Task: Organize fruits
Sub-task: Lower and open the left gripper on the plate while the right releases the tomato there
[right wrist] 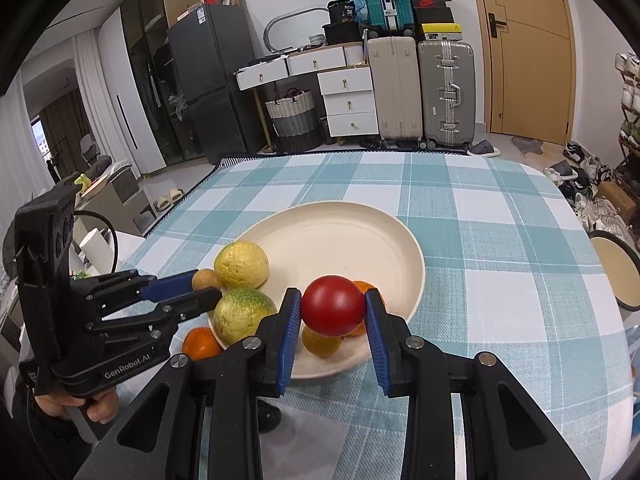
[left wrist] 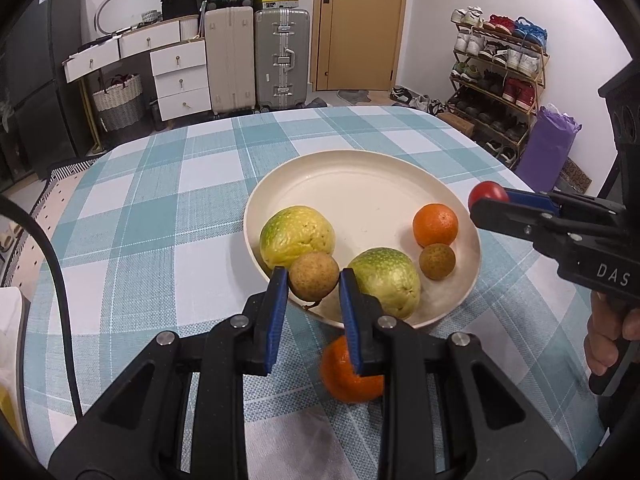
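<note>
The left gripper [left wrist: 314, 280] pinches a small brown round fruit [left wrist: 314, 277] between its blue pads, just over the cream plate's [left wrist: 360, 168] rim at 7 o'clock. The fruit has no clear long axis; its short stem end (a little brown stub) points down. The right gripper [right wrist: 333, 312] is closed on a red tomato [right wrist: 333, 310], also round, above the plate's edge at 5 o'clock. On the plate lie two yellow-green fruits [left wrist: 297, 235], a tangerine [left wrist: 435, 225] and another brown fruit [left wrist: 437, 261]. A second tangerine [left wrist: 344, 376] rests on the checked tablecloth [left wrist: 160, 200], just beside the plate.
</note>
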Motion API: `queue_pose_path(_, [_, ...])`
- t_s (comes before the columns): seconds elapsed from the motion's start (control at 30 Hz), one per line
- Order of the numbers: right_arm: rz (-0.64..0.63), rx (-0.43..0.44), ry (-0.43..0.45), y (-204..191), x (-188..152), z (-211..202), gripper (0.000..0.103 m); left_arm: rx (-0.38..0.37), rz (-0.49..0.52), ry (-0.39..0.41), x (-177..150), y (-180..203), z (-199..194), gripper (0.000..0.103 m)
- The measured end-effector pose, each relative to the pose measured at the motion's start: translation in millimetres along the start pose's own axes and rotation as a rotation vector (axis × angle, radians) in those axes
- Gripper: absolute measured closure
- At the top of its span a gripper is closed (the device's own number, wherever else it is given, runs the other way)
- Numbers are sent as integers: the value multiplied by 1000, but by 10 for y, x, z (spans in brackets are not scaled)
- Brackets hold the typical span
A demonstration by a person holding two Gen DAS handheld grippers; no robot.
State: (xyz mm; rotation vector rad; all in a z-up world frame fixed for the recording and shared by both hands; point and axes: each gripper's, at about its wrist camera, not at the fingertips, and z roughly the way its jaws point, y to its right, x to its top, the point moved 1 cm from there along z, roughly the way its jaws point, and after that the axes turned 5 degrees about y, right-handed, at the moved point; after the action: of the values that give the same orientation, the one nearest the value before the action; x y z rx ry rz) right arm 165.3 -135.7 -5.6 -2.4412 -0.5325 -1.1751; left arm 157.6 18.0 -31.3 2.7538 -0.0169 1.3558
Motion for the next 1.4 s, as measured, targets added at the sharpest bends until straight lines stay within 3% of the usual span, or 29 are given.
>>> queue_pose_path(0.5, [-17, 17, -37, -55, -2, 387, 70, 1, -4, -7, 53, -43, 164, 80])
queue_pose_path(1.2, [-44, 15, -16, -135, 16, 515, 70, 5, -16, 3, 43, -54, 214, 80])
queue_pose_path(1.3, [-46, 2, -8, -130, 22, 475, 67, 11, -23, 13, 31, -69, 183, 79])
queue_pose_path(1.4, [-32, 6, 10, -97, 14, 374, 53, 42, -12, 14, -4, -75, 134, 70])
